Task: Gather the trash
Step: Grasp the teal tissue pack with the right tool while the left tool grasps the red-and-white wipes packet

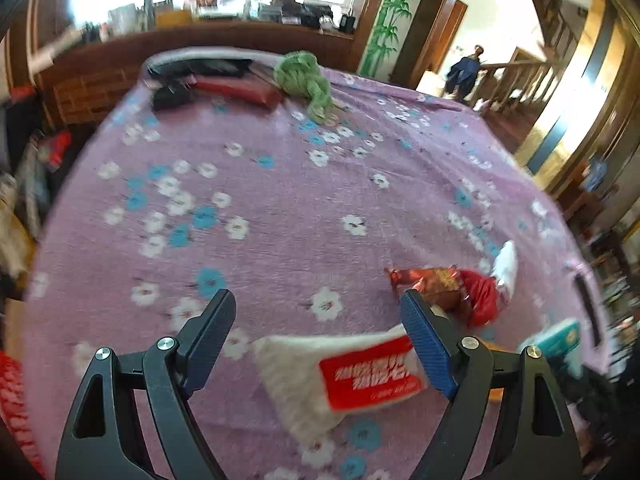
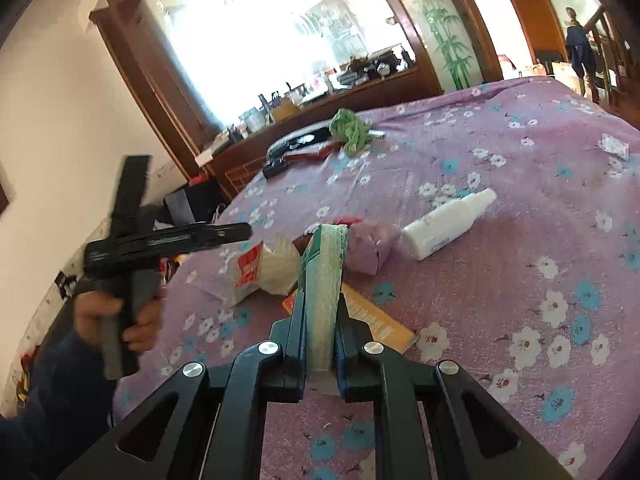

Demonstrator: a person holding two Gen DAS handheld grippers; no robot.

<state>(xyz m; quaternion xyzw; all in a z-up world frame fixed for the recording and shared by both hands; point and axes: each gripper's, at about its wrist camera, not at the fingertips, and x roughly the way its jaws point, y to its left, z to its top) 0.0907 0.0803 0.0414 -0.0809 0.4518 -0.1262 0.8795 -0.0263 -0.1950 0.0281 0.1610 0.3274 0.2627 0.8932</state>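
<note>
two tools work a litter-strewn bed

the right tool (image 2: 320, 320) is clamped tight on a teal-and-white packet (image 2: 324, 272), which stands on edge between its pads and juts forward above a purple floral bedspread (image 2: 520, 280). the left tool (image 1: 320, 340) hovers with its jaws spread wide and nothing gripped, a white wrapper with a red label (image 1: 340, 376) lying on the spread between its fingers, near the blue-padded one. in the right wrist view the left tool shows as a blurred black frame held in a hand (image 2: 120, 316) above the bed's left edge. just beyond the blue pad lies a crumpled red and gold wrapper (image 1: 452, 288); a white plastic bottle (image 2: 448, 224) lies on its side beside it. an orange flat packet (image 2: 384, 320) rests on the spread under the right tool's fingers. a small clear sachet (image 2: 614, 146) sits well apart near the bed's right side. at the far end lie a bunched green cloth (image 1: 306, 80), a red case (image 1: 240, 90) and a black object (image 1: 172, 98), with a cluttered wooden counter (image 1: 200, 36) behind. a person in dark clothes (image 1: 466, 70) stands by a stair railing in the background.
</note>
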